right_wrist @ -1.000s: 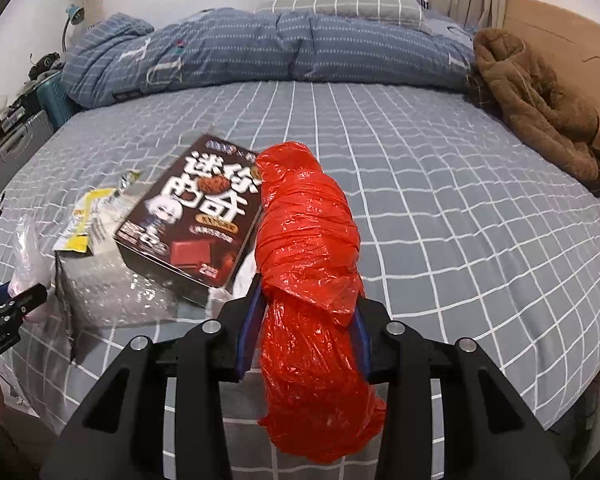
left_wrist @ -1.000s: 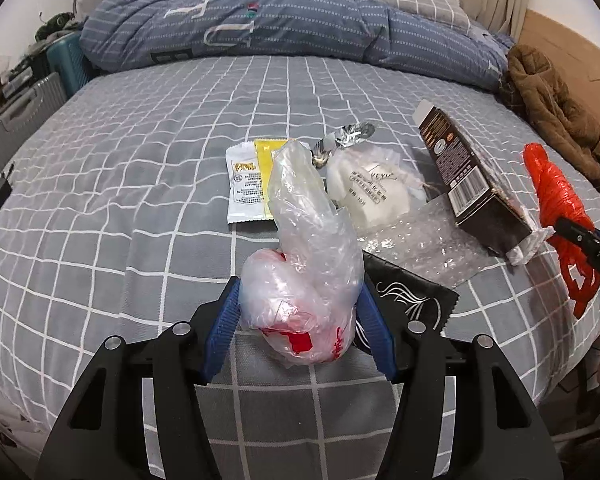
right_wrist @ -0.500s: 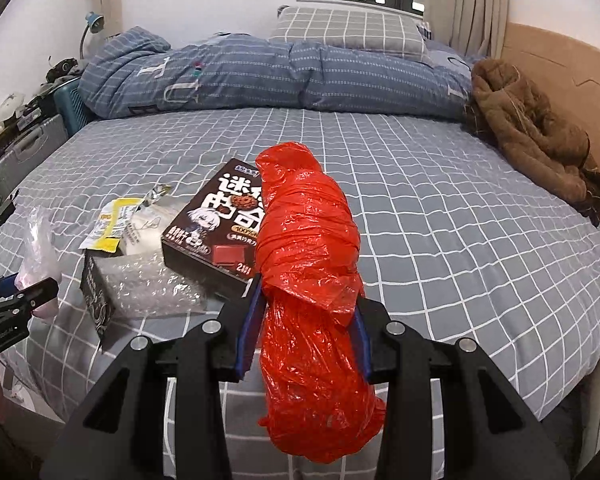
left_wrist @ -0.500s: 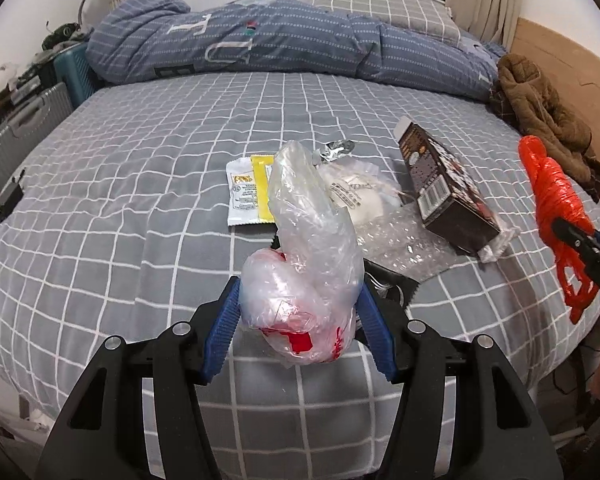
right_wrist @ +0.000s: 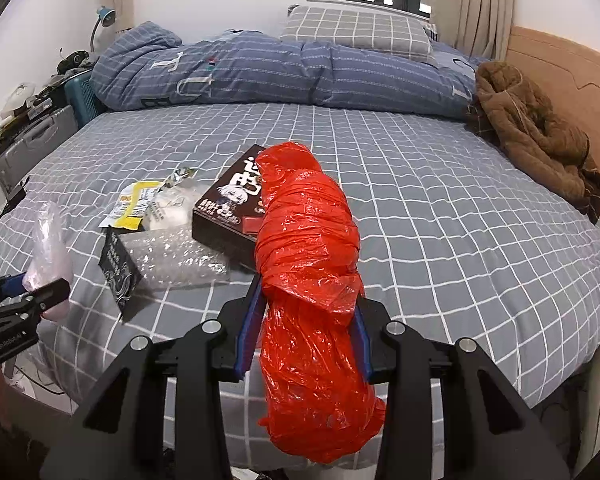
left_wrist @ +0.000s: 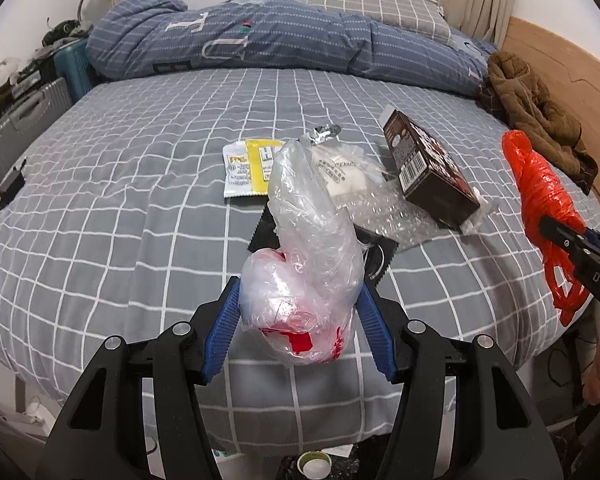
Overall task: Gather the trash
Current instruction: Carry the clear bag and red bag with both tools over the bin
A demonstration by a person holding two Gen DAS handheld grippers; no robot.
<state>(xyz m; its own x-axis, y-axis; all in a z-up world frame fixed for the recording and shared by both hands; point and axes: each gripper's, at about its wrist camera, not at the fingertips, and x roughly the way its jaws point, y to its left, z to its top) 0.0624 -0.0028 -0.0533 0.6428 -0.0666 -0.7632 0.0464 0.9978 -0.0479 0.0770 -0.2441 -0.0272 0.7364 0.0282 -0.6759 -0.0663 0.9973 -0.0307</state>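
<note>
Two grippers each pinch a bag above the bed's (left_wrist: 100, 208) near edge: the left gripper (left_wrist: 298, 320) squeezes a clear plastic bag (left_wrist: 312, 248), the right gripper (right_wrist: 305, 330) a red plastic bag (right_wrist: 308, 264). Only the right view shows the brown box's (right_wrist: 230, 204) printed face (the left shows its barcode end), and the small wrappers (left_wrist: 250, 166) beyond are perhaps sauce packets.

Each claw (left_wrist: 298, 316) (right_wrist: 306, 322) is black plastic with silver screws and ribbed blue pads (left_wrist: 220, 334).
</note>
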